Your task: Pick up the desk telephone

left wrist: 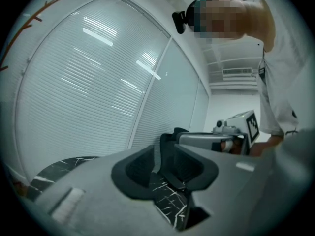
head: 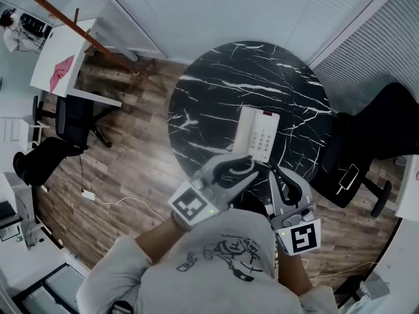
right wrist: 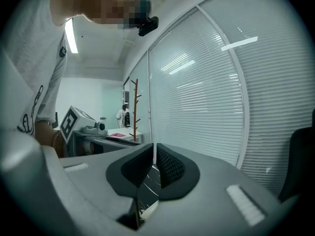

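My left tool [head: 251,167] stood with its jaws slightly apart and nothing between them. In the left gripper view [left wrist: 158,154] only the marble showed through the gap. My right tool [head: 273,170] had its jaws practically together, with just a sliver of light between the pads [right wrist: 167,163], and it was empty too. In the head view both tips sat low and centre, just short of the near end of the desk telephone [head: 257,133].

The telephone lay flat on the round black marble counter [head: 216,84], a little right of the frame's middle. Its handset [head: 246,128] ran along its left side and its keypad [head: 264,138] was on the right.

I judged it a light, rigid plastic shell, smooth and fairly slippery against the pads. The handset probably only rested in its cradle, so it could slide off if the body tipped. I thought the safest hold was on the body's 2 long edges, 1 tool per side, lifting level. Both sets of jaws would have needed to stand much wider than they did. I could make out no cord.

By my count there were:
- 1 telephone with 1 handset
- 2 tools
- 1 counter
- 1 black chair [head: 366,146] at the right of the frame, and what looked like 2 more at the left
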Tool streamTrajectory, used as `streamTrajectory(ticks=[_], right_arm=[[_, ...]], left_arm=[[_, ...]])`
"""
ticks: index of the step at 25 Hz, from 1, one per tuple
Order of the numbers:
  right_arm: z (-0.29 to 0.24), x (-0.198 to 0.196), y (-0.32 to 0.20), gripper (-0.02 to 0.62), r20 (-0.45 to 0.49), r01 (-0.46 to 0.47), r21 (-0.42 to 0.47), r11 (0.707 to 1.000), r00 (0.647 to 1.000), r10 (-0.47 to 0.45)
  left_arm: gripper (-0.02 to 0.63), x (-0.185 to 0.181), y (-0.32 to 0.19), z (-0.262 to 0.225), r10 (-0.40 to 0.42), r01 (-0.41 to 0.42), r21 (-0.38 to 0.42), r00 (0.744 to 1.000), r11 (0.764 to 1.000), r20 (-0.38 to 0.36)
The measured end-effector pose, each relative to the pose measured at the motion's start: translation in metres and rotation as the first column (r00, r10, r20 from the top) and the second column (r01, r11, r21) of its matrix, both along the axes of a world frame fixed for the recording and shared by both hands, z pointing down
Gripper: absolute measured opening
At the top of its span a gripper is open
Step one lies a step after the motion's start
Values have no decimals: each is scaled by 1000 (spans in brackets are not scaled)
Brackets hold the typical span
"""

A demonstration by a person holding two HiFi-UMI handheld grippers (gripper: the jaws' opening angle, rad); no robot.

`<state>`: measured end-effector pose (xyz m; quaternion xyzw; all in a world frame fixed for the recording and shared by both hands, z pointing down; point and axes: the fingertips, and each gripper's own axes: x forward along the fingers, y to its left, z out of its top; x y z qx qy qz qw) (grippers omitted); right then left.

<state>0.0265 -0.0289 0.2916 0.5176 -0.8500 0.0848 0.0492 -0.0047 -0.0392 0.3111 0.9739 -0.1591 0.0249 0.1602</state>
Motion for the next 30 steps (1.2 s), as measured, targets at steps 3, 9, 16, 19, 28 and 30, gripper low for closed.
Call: streamTrajectory(ticks=[3, 9, 16, 19, 28, 30], right_arm=[[15, 1, -3, 34, 2, 10, -21, 1000, 1000, -10], [53, 10, -10, 68, 8, 25, -70, 997, 1000, -24], [115, 27, -19, 147, -16, 61, -142, 988, 998, -64], [138, 34, -25, 172, 1, 42, -171, 984, 999, -43], [221, 42, -41, 281, 15, 73, -248, 966, 997, -72], [241, 47, -44, 304, 26, 66, -270, 961, 998, -61]], left_arm=[[157, 2, -4, 14, -6, 6, -14, 1000, 1000, 20], [181, 2, -17, 54, -22, 25, -48, 998, 999, 55], [238, 1, -30, 115, 2, 11, -98, 991, 995, 135], [289, 4, -32, 142, 8, 14, -142, 988, 990, 152], [358, 9, -47, 237, 12, 35, -214, 977, 976, 212], [386, 8, -53, 256, 3, 51, -235, 975, 971, 223]])
